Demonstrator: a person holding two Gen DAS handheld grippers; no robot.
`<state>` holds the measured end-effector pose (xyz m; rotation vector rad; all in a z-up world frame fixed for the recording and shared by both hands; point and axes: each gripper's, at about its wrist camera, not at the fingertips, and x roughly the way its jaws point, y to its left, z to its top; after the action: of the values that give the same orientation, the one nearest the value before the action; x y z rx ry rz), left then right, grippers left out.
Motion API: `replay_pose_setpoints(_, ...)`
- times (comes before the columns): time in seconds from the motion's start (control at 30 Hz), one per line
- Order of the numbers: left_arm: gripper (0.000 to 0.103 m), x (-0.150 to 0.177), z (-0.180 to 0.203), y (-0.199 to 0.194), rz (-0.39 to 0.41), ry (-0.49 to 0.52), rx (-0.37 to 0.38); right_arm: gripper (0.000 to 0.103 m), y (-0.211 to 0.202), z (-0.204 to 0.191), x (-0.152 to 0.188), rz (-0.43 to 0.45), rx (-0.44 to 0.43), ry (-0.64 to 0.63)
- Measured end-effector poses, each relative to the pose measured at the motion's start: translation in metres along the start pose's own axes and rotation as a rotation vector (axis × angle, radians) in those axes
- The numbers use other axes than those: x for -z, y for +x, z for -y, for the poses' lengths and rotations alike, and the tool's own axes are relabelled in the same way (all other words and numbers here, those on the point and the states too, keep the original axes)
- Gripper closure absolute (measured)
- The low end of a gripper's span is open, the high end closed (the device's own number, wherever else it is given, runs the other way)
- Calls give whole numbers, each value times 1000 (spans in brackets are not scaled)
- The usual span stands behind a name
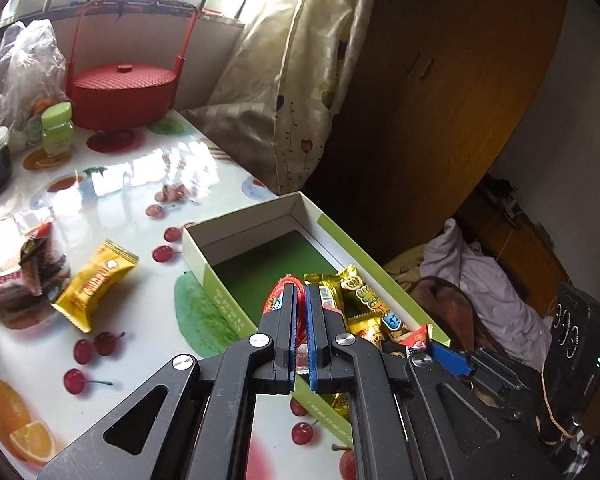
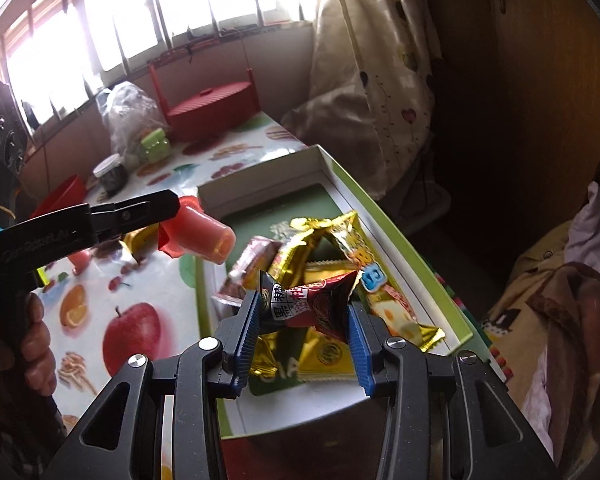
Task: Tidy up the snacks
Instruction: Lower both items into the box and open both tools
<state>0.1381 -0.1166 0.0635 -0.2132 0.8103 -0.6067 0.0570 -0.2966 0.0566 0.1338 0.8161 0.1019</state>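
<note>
A green-and-white cardboard box point(image 1: 204, 248) lies open on the fruit-print table, with several gold snack packets point(image 2: 320, 240) heaped at its near end. My left gripper point(image 1: 300, 290) is shut on the red foil rim of a pink jelly cup point(image 2: 204, 236). It holds the cup in the air over the box's left wall. My right gripper point(image 2: 302, 304) is shut on a dark red and black snack packet point(image 2: 312, 304) above the heap. In the left wrist view one blue right finger point(image 1: 450, 358) shows by the box's near right corner.
A yellow packet point(image 1: 96, 284) and a pile of brown and red packets point(image 1: 24, 276) lie left of the box. A red lidded basket point(image 1: 120, 92), jars point(image 1: 58, 130) and a plastic bag stand at the far end. A curtain and wardrobe lie beyond the table's right edge.
</note>
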Motion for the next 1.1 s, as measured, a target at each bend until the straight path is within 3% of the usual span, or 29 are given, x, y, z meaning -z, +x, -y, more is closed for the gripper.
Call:
replay_pose_setpoints(0.2, 99, 1, 6, 8, -17, 21, -9, 63, 2, 10, 4, -13, 43, 9)
replay_pose_setpoints(0.83, 99, 5, -1, 21, -56, -18, -13, 63, 7, 9, 10, -31, 41, 10)
replay_pose_setpoints(1.1, 99, 6, -4, 18, -54, -31, -17, 51, 10, 9, 12, -40, 40, 13)
